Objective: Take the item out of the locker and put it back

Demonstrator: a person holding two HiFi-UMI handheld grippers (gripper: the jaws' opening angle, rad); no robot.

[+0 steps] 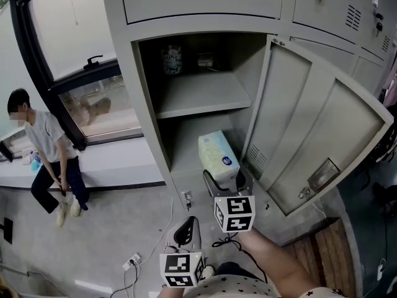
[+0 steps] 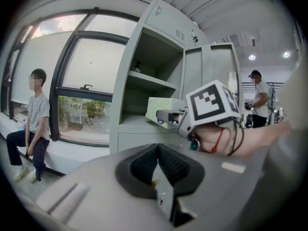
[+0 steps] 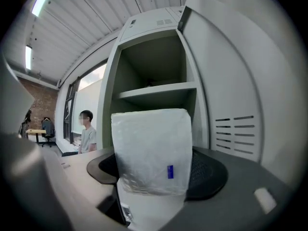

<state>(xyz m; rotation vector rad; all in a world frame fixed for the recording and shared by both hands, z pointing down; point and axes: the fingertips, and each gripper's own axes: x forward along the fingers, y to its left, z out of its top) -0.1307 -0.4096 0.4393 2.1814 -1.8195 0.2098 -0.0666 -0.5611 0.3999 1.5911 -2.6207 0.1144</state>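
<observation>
The locker (image 1: 144, 98) is pale grey all over, door included. The tissue pack (image 1: 218, 154) is white with a faint green print and a small blue label. The left hand-held gripper (image 1: 186, 230) and right hand-held gripper (image 1: 224, 179) are grey with black ribbed pads, each bearing a cube of black-and-white square markers. The window frame (image 1: 74, 78) is black; the seated person (image 1: 46, 141) wears a light grey shirt and dark trousers

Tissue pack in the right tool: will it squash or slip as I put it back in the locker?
Probably soft and light for its size: the tissue pack is a puffy, film-wrapped bundle, so the right tool may dent it. The glossy wrap could slip if the grip loosens.
</observation>
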